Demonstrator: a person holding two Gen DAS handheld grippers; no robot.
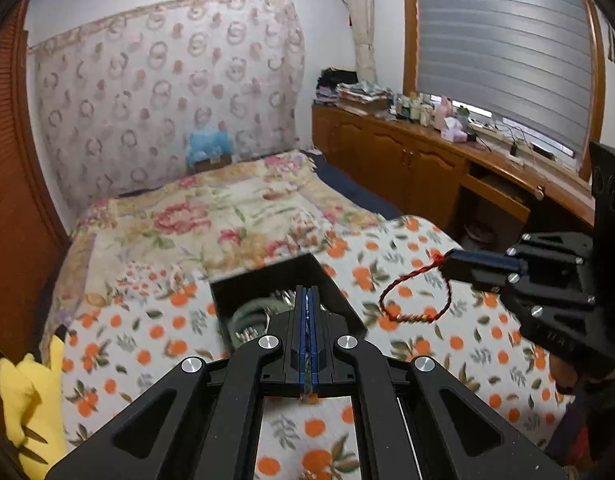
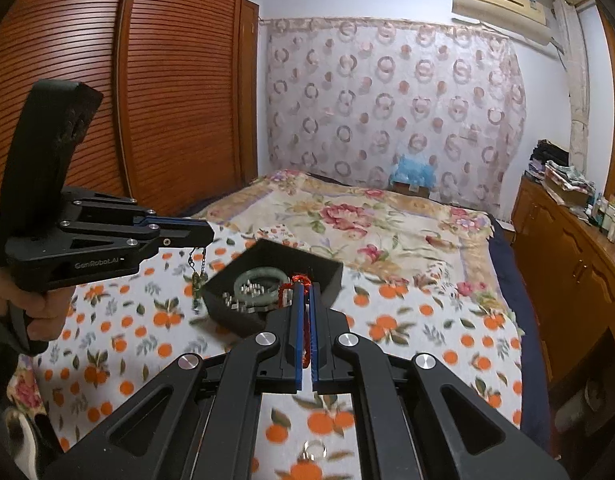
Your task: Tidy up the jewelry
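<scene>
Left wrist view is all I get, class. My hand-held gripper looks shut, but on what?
Observer: The left hand-held gripper pinches a thin chain, with a green pendant hanging free.
Operator: What lies in the box behind my fingers?
Observer: A whole green bangle lies flat there, with small silver pieces inside its ring.
Operator: Is anything left out?
Observer: A ring lies on the bedspread, below the right hand-held gripper, which grips a red cord.
</scene>
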